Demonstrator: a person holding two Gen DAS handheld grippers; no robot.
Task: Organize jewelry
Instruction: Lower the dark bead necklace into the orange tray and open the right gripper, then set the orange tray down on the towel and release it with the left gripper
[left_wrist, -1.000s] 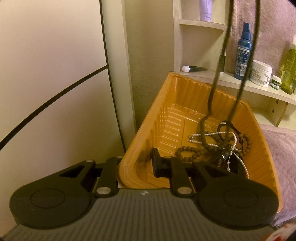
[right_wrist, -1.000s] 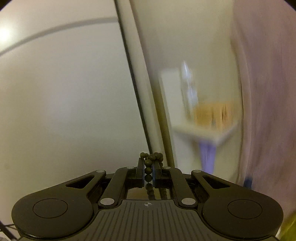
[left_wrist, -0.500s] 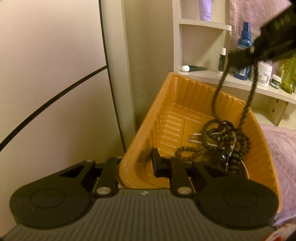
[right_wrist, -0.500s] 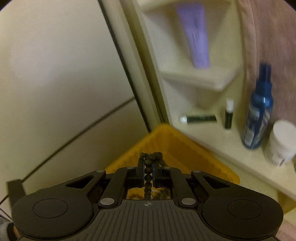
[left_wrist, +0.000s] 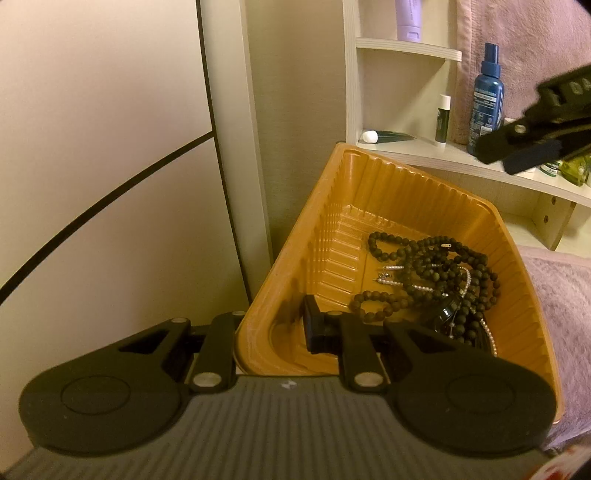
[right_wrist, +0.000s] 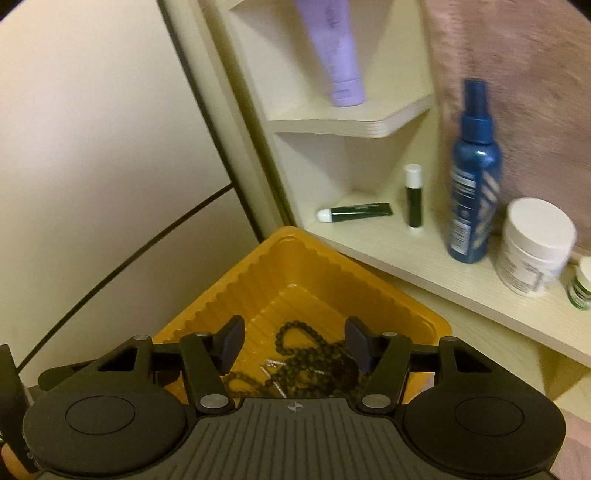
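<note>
An orange ribbed plastic tray (left_wrist: 369, 192) holds a heap of jewelry: a long dark bead necklace (left_wrist: 436, 266), a brown bead bracelet (left_wrist: 376, 306) and a thin pearl chain (left_wrist: 413, 286). My left gripper (left_wrist: 291, 328) is shut on the tray's near rim, one finger inside, one outside. My right gripper (right_wrist: 291, 347) is open and empty above the tray (right_wrist: 295, 258), the bead necklace (right_wrist: 314, 362) lying below it. The right gripper also shows at the upper right of the left wrist view (left_wrist: 532, 140).
A pale corner shelf (right_wrist: 424, 254) behind the tray carries a blue spray bottle (right_wrist: 472, 195), a white jar (right_wrist: 532, 247), a lip balm (right_wrist: 413, 195), a dark tube (right_wrist: 354, 212) and a purple tube (right_wrist: 332, 51). A pink towel (left_wrist: 561, 295) lies right of the tray.
My right gripper came down over the tray, opened and let go of the dark bead necklace, which now lies piled in the tray. The left gripper has kept its hold on the rim.
</note>
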